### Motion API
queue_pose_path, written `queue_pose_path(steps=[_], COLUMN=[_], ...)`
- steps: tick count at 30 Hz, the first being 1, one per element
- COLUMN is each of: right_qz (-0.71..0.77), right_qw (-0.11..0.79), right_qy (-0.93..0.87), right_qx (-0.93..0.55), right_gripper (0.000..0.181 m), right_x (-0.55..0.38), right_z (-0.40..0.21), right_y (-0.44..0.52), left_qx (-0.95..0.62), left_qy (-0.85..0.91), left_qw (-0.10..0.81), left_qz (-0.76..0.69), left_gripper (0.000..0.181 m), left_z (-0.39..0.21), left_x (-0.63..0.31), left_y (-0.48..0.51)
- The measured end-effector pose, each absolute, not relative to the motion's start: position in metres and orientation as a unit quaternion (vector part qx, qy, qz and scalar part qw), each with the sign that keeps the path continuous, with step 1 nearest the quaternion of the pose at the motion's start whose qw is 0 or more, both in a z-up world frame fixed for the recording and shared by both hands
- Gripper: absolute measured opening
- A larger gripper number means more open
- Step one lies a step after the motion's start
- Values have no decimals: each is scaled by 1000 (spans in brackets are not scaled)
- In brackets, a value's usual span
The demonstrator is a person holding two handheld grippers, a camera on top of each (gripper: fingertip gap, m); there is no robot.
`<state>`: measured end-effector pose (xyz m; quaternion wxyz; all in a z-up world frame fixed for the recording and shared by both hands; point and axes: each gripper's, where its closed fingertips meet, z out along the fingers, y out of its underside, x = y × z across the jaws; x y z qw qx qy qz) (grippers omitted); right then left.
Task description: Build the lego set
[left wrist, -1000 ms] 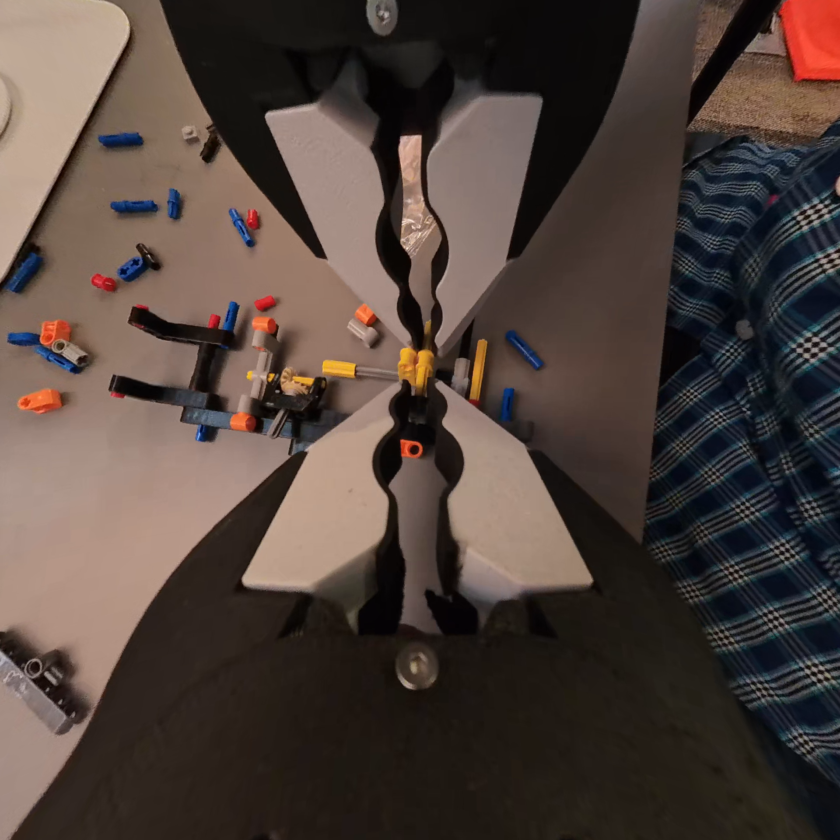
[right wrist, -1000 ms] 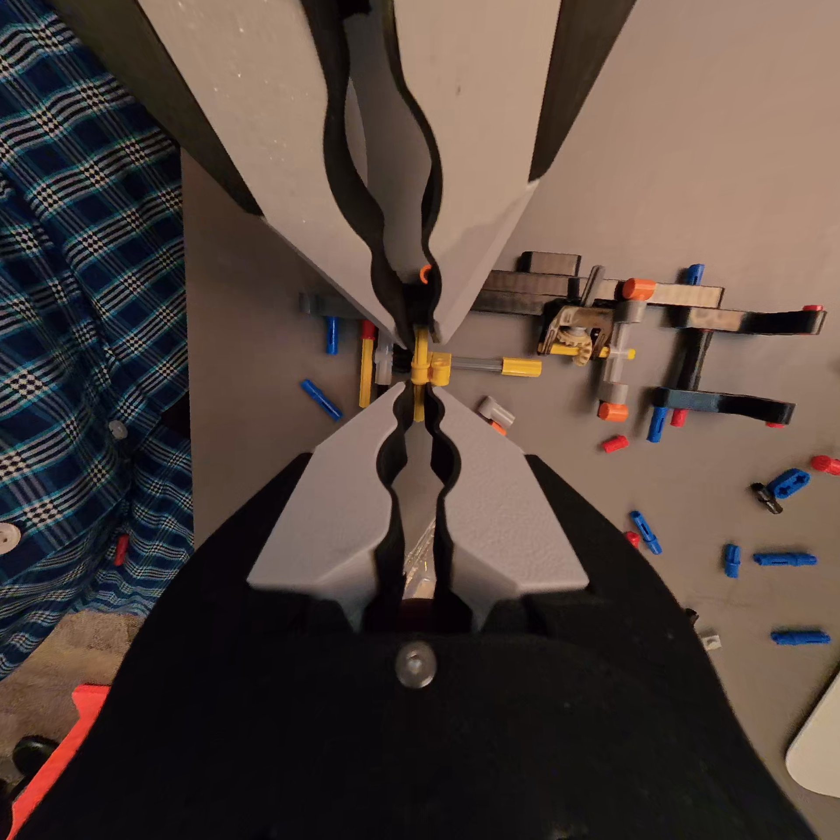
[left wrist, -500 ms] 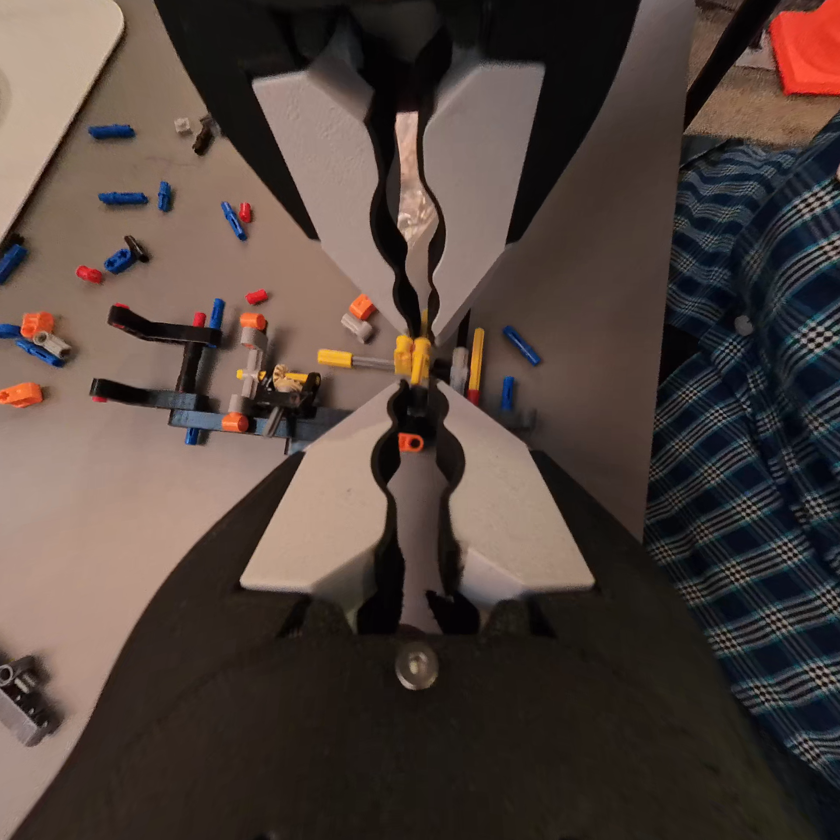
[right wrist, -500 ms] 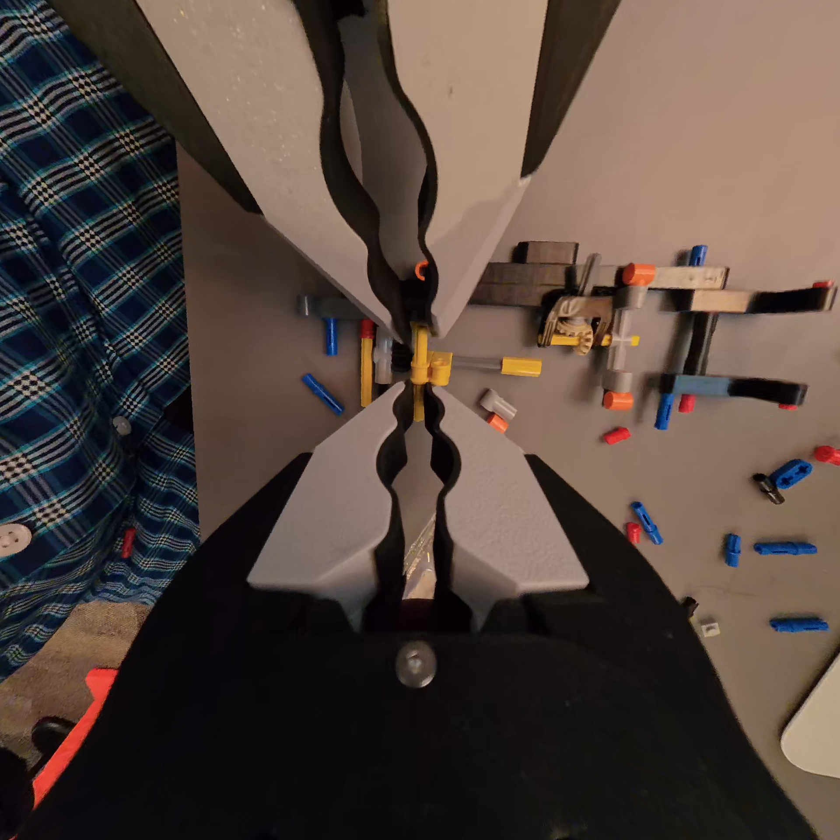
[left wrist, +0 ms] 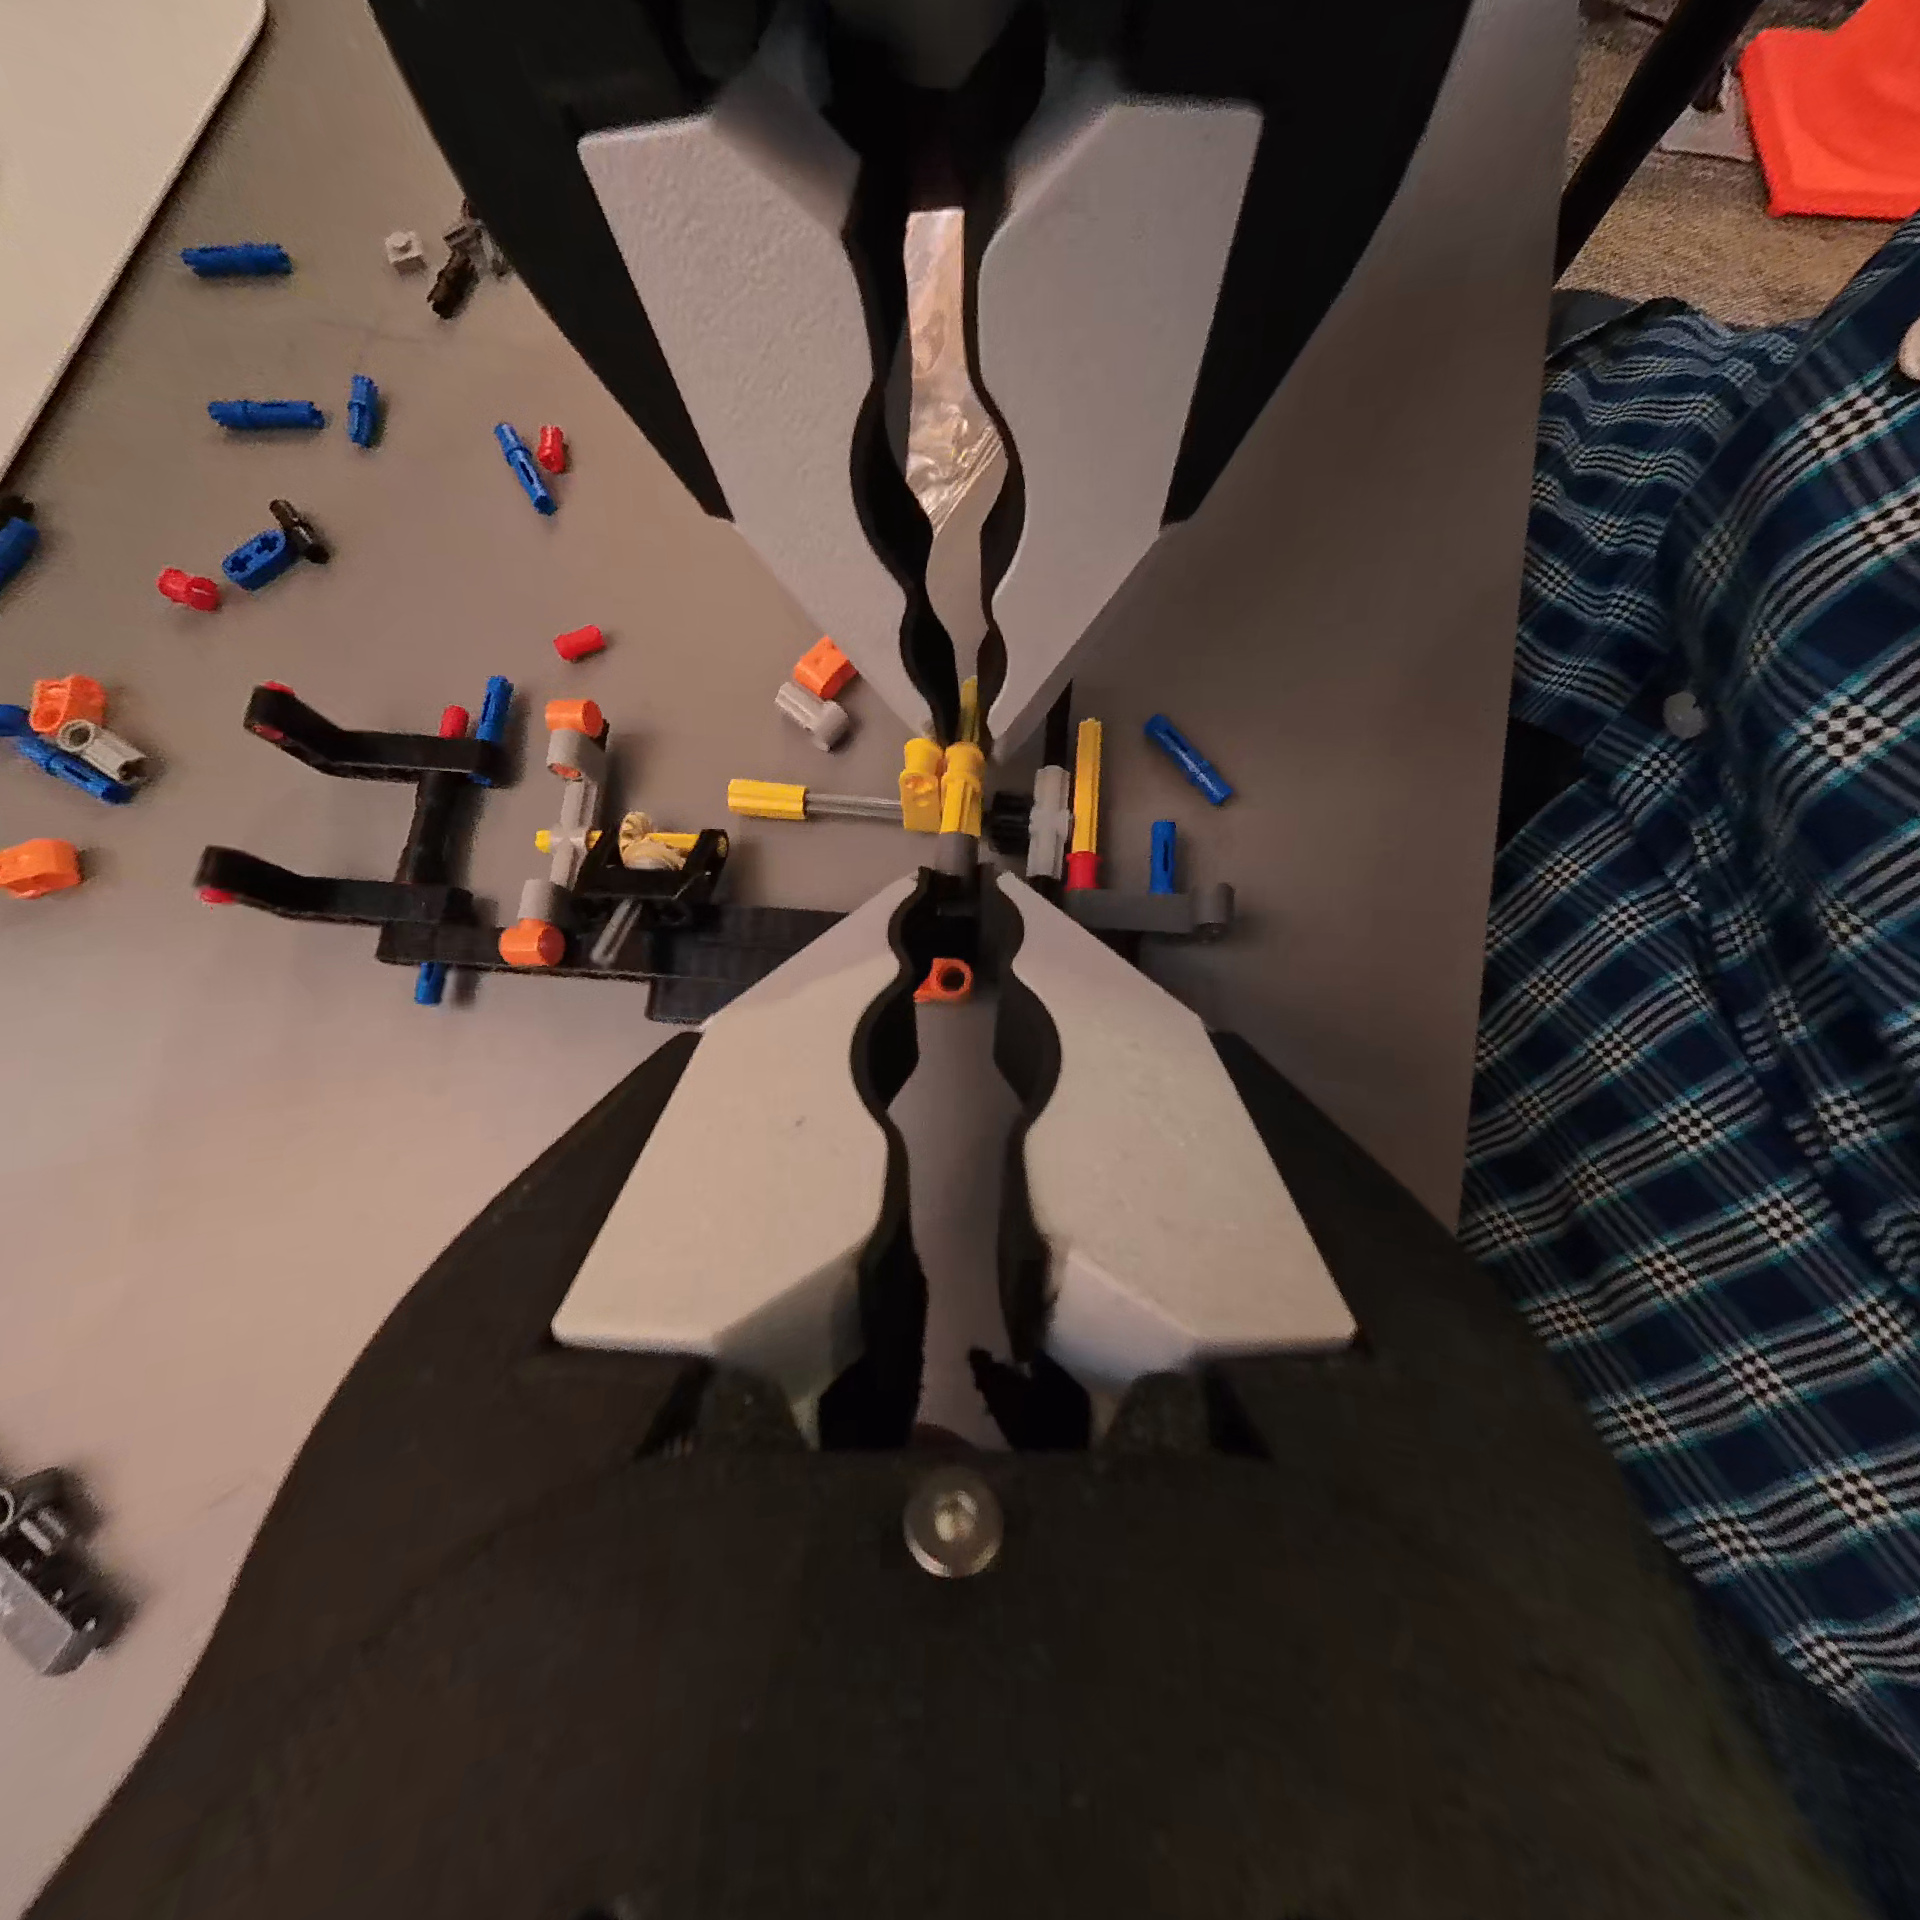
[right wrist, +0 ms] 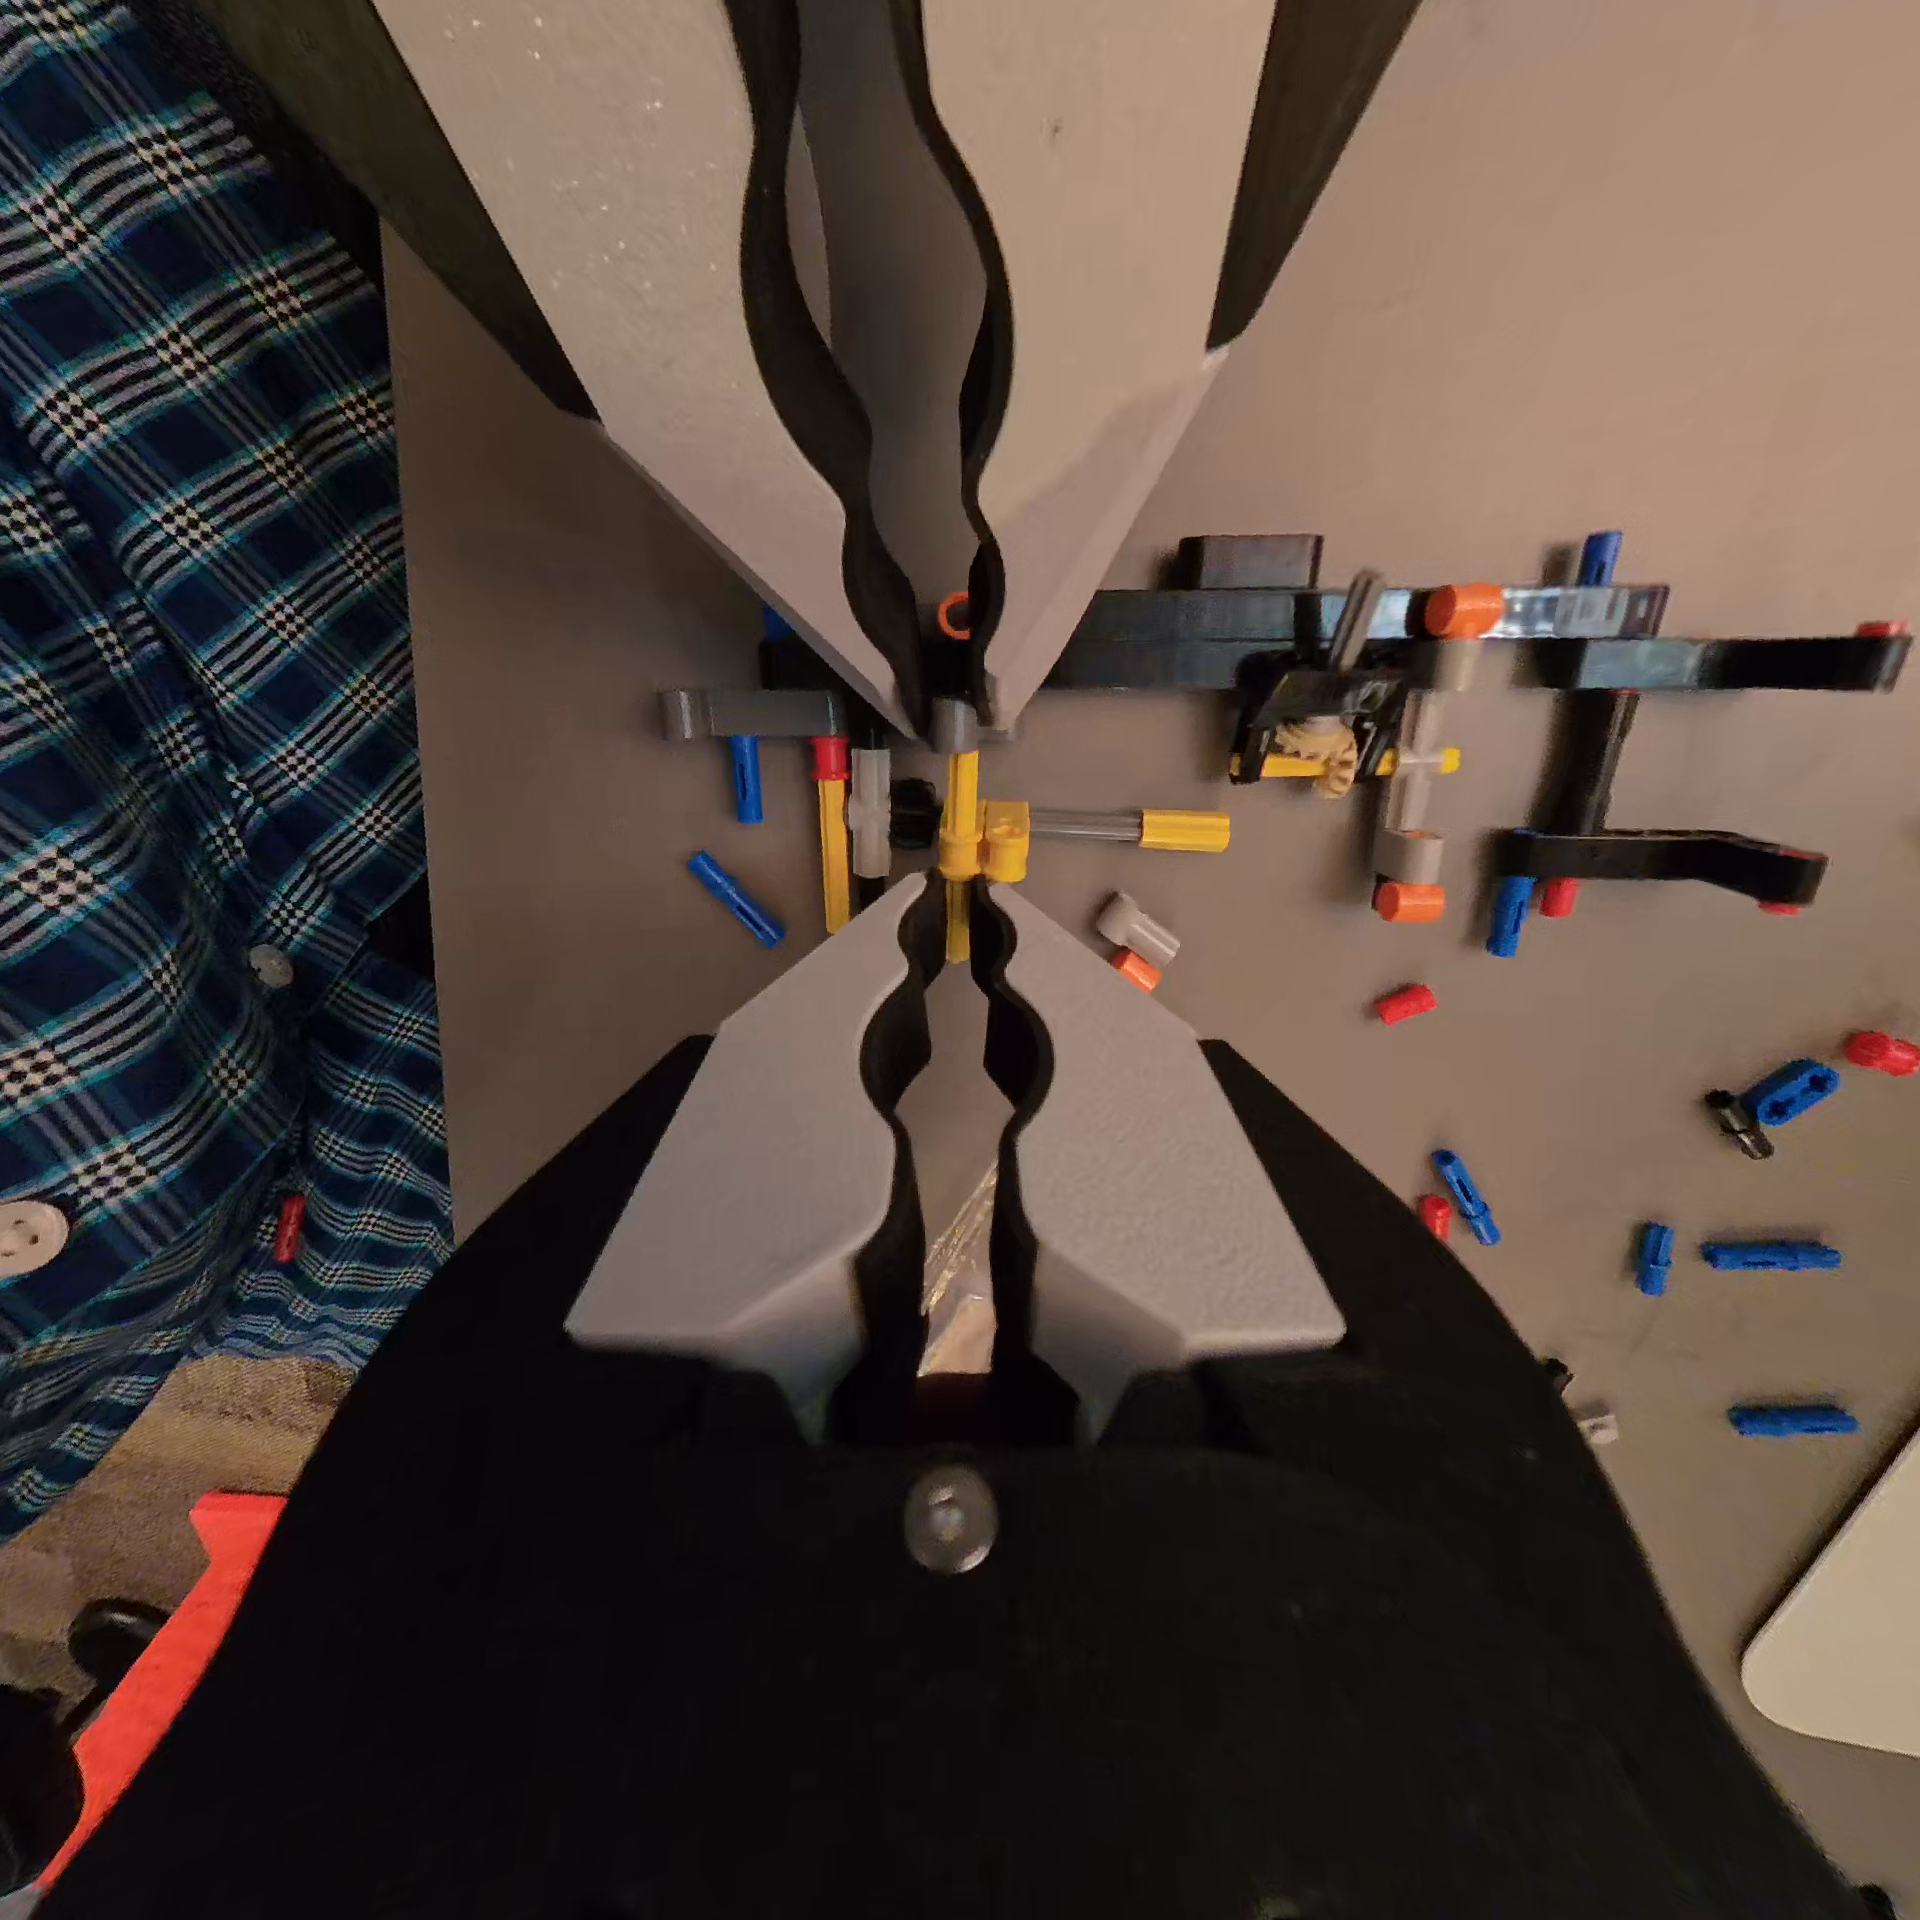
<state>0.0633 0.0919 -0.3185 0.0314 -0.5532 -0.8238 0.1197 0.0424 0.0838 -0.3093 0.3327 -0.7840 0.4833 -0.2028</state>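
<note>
Your left gripper (left wrist: 951, 883) and your right gripper (right wrist: 951, 914) meet tip to tip above the grey counter (left wrist: 260, 1143), each facing the other. Your left gripper is clamped on a small black piece with an orange connector (left wrist: 943, 979) at its near end and a grey bush at the far end, just past the fingertips. Your right gripper is closed around the thin yellow axle (right wrist: 958, 914), which runs up through a yellow cross-shaped connector (right wrist: 977, 836). The grey bush sits on the far end of that axle, so the two held parts touch.

A grey rod with a yellow sleeve (right wrist: 1184, 831) sticks out sideways from the yellow connector, and a small black gear and a light grey connector (right wrist: 871, 821) sit on its other side.

The half-built black lego frame (left wrist: 416, 821), with two curved black arms, orange caps and a tan gear in a yellow-and-black bracket, lies on the counter to the left in your left wrist view. Loose blue pins (left wrist: 265, 416), red pins (left wrist: 577, 642) and orange connectors (left wrist: 42, 868) are scattered around it. A dark grey beam (left wrist: 1153, 909) lies near the counter's edge, by a plaid blue shirt (left wrist: 1714, 935).
</note>
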Motion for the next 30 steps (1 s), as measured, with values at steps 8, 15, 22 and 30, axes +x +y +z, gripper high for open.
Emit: queue_pose_path(steps=[8, 15, 22, 30], right_qz=[118, 114, 119, 126], right_qw=[28, 30, 32, 26], right_qy=[-828, -831, -833, -831], right_qx=[-547, -543, -540, -541], right_gripper=[2, 2, 2, 2], right_x=[62, 62, 61, 61], right_z=[-319, -319, -319, -317], right_y=[91, 91, 91, 89], left_qx=[-784, -784, -787, -780], left_qy=[480, 477, 475, 474], left_qw=[337, 341, 339, 351], left_qz=[-203, -203, -202, -209], left_gripper=[4, 4, 5, 3], left_z=[-310, -308, -309, -305], left_x=[41, 42, 41, 47], left_y=[84, 84, 85, 84])
